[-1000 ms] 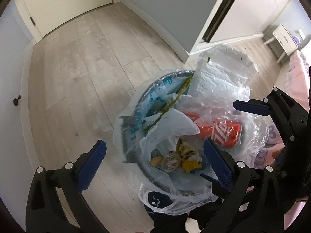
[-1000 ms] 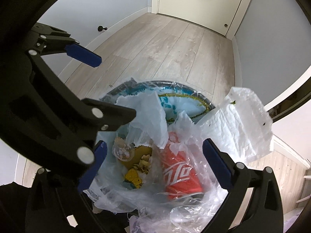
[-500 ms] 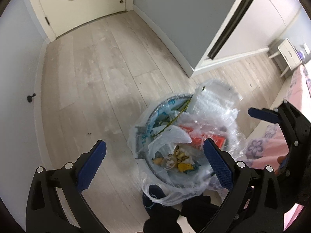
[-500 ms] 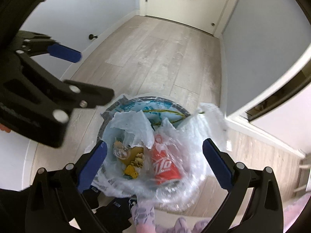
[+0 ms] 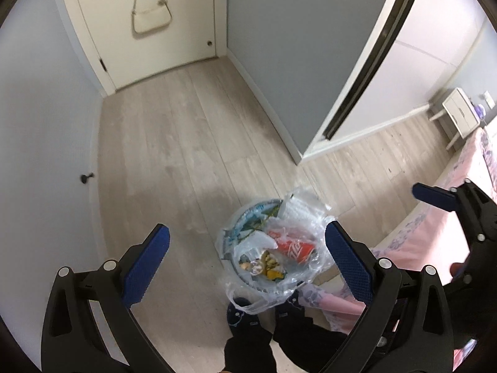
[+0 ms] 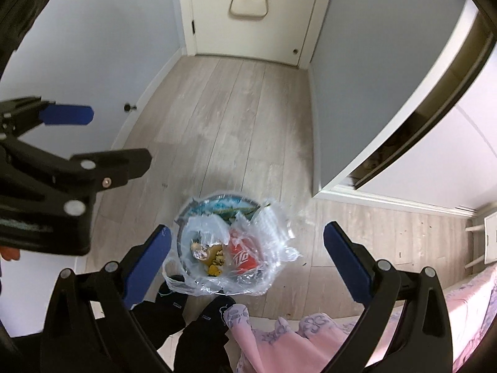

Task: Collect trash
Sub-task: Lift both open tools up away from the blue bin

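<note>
We have lifted both grippers, left and right, spread and empty, well above the bin on the floor, red can inside its liner; this deposit seems finished

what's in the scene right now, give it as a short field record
bin: round trash bin on the wood floor, lined with a clear plastic bag
contents: red soda can, food scraps
left gripper: open, holding nothing, above the bin
right gripper: open, holding nothing, above the bin
nearby: pink bedspread, person's dark slippers beside the bin
background: closed door with a cream handbag hanging
</note>
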`<state>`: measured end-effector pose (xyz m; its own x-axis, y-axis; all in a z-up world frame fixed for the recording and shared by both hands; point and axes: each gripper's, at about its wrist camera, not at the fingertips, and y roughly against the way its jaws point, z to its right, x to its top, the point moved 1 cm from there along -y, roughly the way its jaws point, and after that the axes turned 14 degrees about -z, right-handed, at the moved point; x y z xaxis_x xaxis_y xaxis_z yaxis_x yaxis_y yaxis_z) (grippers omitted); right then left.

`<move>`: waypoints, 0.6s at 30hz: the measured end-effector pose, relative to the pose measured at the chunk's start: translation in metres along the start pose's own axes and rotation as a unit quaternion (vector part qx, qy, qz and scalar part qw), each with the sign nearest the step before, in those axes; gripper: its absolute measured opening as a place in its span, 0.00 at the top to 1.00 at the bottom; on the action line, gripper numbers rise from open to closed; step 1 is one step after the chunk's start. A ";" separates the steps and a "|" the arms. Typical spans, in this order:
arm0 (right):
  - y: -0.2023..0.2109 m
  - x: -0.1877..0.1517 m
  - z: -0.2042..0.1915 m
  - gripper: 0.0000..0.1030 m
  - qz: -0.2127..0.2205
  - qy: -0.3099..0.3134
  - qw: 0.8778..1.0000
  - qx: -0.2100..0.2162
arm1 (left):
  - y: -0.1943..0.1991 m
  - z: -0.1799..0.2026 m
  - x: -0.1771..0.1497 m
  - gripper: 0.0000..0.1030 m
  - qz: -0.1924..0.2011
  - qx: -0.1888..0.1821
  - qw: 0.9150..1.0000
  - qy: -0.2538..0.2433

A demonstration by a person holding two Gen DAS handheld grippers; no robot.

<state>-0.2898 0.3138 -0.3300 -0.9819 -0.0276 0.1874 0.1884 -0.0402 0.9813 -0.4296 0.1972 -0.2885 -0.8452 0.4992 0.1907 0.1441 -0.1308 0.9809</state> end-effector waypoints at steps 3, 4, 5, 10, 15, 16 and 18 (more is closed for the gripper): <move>0.041 0.003 0.010 0.07 0.018 -0.008 1.000 -0.006 | 0.041 0.004 0.009 0.06 0.025 0.003 1.000 0.006; 0.056 0.004 0.014 0.07 0.026 -0.010 1.000 -0.010 | 0.053 0.005 0.012 0.06 0.036 0.004 0.999 0.006; 0.064 0.005 0.016 0.07 0.030 -0.010 0.999 -0.013 | 0.066 0.008 0.015 0.06 0.047 0.006 0.999 0.003; 0.114 0.007 0.030 0.07 0.058 -0.014 0.998 -0.038 | 0.123 0.019 0.024 0.06 0.102 0.023 0.994 -0.017; 0.151 0.011 0.042 0.07 0.080 -0.024 0.995 -0.049 | 0.179 0.030 0.028 0.06 0.152 0.029 0.987 -0.035; 0.158 0.011 0.043 0.07 0.087 -0.027 0.995 -0.051 | 0.190 0.032 0.027 0.06 0.161 0.030 0.986 -0.036; 0.171 0.013 0.046 0.07 0.097 -0.032 0.993 -0.054 | 0.208 0.033 0.027 0.06 0.175 0.028 0.984 -0.032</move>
<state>-0.2713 0.3529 -0.1575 -0.9256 0.0186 0.3781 0.3715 -0.1471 0.9167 -0.4051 0.2118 -0.0781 -0.7045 0.4860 0.5172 0.4502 -0.2574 0.8550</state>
